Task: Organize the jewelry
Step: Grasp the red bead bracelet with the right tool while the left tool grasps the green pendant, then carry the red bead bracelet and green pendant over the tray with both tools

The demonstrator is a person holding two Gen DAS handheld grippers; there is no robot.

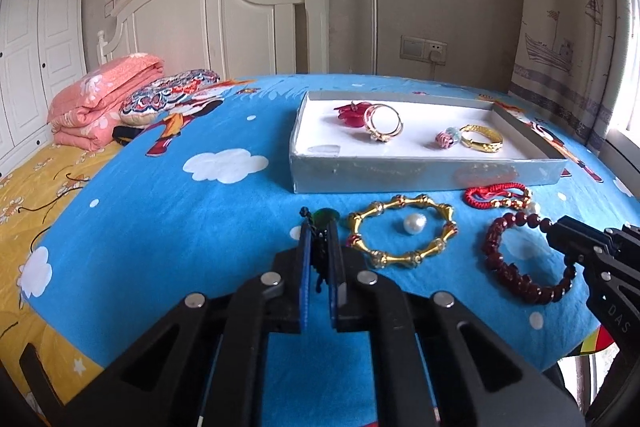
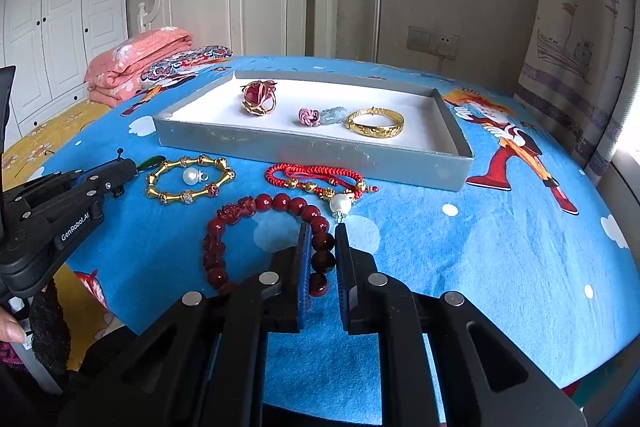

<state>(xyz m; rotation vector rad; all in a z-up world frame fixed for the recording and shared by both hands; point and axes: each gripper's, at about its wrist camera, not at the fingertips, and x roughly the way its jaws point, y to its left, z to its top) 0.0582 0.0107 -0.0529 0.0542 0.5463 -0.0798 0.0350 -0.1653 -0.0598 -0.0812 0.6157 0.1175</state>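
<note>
My left gripper (image 1: 320,227) is shut on the black cord of a green pendant (image 1: 326,215), low over the blue sheet; it also shows from the side, left gripper (image 2: 128,167). My right gripper (image 2: 323,227) is shut on a dark red bead bracelet (image 2: 236,211), with beads pinched between its blue pads. A gold bamboo-link bracelet (image 1: 404,202) encircles a loose pearl (image 1: 414,224). A red cord bracelet (image 2: 312,171) and a second pearl (image 2: 340,203) lie in front of the grey tray (image 1: 420,175). The tray holds a red flower piece with a gold hoop (image 1: 382,123), a pink knot charm (image 1: 446,138) and a gold bangle (image 1: 480,139).
A folded pink quilt (image 1: 104,99) and a patterned pillow (image 1: 168,95) lie at the far left by the white headboard (image 1: 224,15). A curtain (image 1: 568,19) hangs at the right, where the bed drops off. A person's hand (image 2: 10,327) shows at the lower left.
</note>
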